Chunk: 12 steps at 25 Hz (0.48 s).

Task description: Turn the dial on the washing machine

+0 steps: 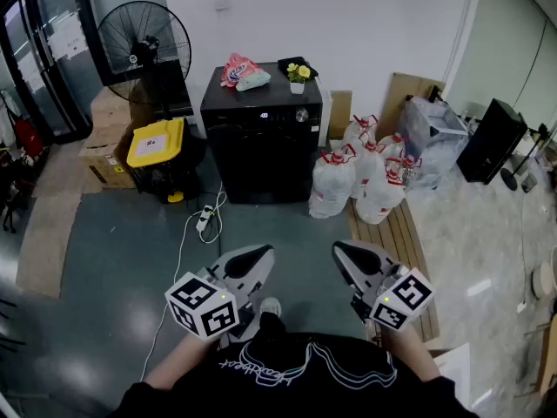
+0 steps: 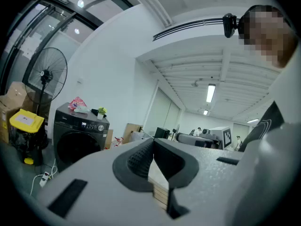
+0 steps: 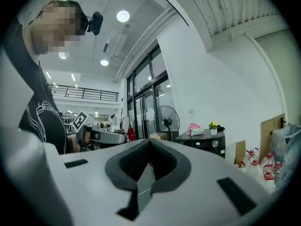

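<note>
Against the white wall, well ahead of me, stands one boxy black washing machine [image 1: 261, 159], with its single round silvery dial [image 1: 301, 115] at the upper right of the glossy front. On its flat top lie one crinkled pink packet [image 1: 242, 70] and one small pot of yellow flowers [image 1: 298, 78]; one round wire fan [image 1: 144, 42] stands beside it. Close to my body I hold two tongs, the left tongs [image 1: 259, 255] and the right tongs [image 1: 343, 251], of grey plastic with ribbed dark pads, both pressed together on nothing

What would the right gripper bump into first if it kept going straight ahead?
Only floor at first. The right gripper aims left of the washing machine, so it would probably reach the fan or the yellow bin by it; depth is unclear.
</note>
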Available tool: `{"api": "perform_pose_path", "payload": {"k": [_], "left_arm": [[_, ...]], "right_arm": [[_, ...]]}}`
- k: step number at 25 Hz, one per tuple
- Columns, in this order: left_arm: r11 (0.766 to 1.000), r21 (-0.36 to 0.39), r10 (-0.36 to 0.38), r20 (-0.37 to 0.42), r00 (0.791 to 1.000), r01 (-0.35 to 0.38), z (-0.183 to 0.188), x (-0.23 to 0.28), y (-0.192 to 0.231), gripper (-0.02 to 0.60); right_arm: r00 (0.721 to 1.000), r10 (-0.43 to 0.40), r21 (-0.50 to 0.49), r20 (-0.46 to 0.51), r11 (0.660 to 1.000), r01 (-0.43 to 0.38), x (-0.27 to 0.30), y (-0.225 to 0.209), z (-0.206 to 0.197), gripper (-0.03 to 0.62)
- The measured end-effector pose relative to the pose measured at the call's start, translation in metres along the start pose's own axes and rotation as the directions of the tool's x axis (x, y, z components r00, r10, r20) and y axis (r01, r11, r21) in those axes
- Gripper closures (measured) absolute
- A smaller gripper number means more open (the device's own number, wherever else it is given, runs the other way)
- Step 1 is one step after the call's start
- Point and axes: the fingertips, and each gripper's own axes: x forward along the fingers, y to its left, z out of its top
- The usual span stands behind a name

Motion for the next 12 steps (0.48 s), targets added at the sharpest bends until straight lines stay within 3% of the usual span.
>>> {"api": "perform_pose_path", "payload": {"k": [7, 12], "left_arm": [[0.999, 0.031, 0.005, 0.011, 1.0, -0.006, 0.015, -0.012, -0.019, 0.575], [0.999, 0.049, 0.002, 0.021, 1.0, -0.003, 0.017, -0.013, -0.028, 0.575]], "right_arm": [[1.0, 0.0, -0.017, 0.006, 1.0, 0.0, -0.015, 0.014, 0.018, 0.589], [0.998, -0.047, -0.036, 0.042, 0.998, 0.049, -0.024, 0.012, 0.026, 0.591]]}}
